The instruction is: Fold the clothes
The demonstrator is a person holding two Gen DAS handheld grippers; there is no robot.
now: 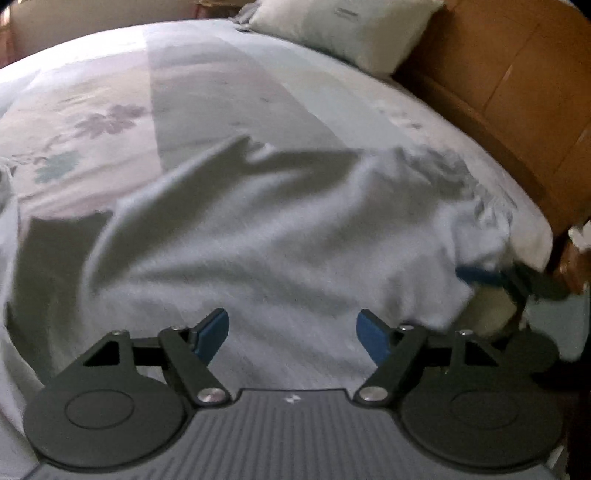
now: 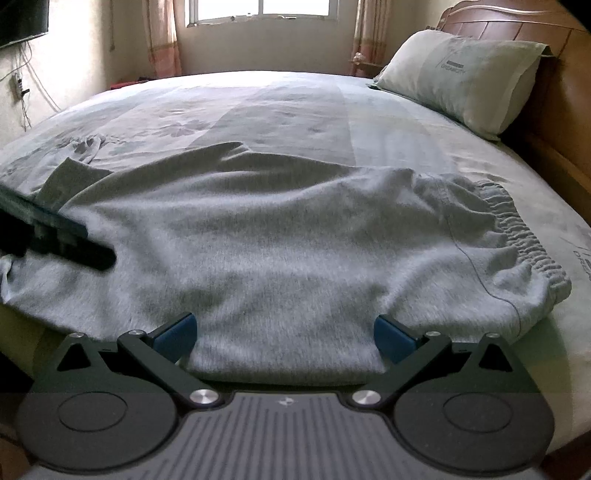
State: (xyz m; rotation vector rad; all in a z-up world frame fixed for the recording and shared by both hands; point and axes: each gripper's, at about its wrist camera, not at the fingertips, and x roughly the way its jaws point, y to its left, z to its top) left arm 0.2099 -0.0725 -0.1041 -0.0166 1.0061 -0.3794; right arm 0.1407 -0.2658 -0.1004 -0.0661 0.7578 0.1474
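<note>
Right wrist view, risk one: the near edge of the light grey fleece trousers with a gathered elastic waistband (image 2: 280, 236) lies at the very side of the bed; I judge a loose pull could drag the cloth over that side.
Risk two: ridges run across the middle of the cloth, and folding over them would likely lock in creases and give an uneven fold.
Risk three: the left gripper with blue pads on black fingers (image 1: 291, 336) stands apart above the cloth with nothing between the pads; if it closes on a ridge instead of an edge, it could gather more than one layer.
Risk four: the left wrist picture is smeared, so edges there are hard to place.
Garment, look: soft, brushed, heathered grey knit; waistband bunched at the right end, a seam running down from it; the left end narrows and reaches toward some crumpled pale cloth.
Garment, place: spread lengthwise across the near part of the pale floral bedspread (image 2: 258, 110), well apart from the pale rectangular pillow (image 2: 461, 77).
Right gripper with blue pads (image 2: 284, 338): jaws wide, straddling the near edge, pads beside the cloth, not pinching it.
Surroundings: brown wooden headboard (image 2: 491, 26) behind the pillow.
</note>
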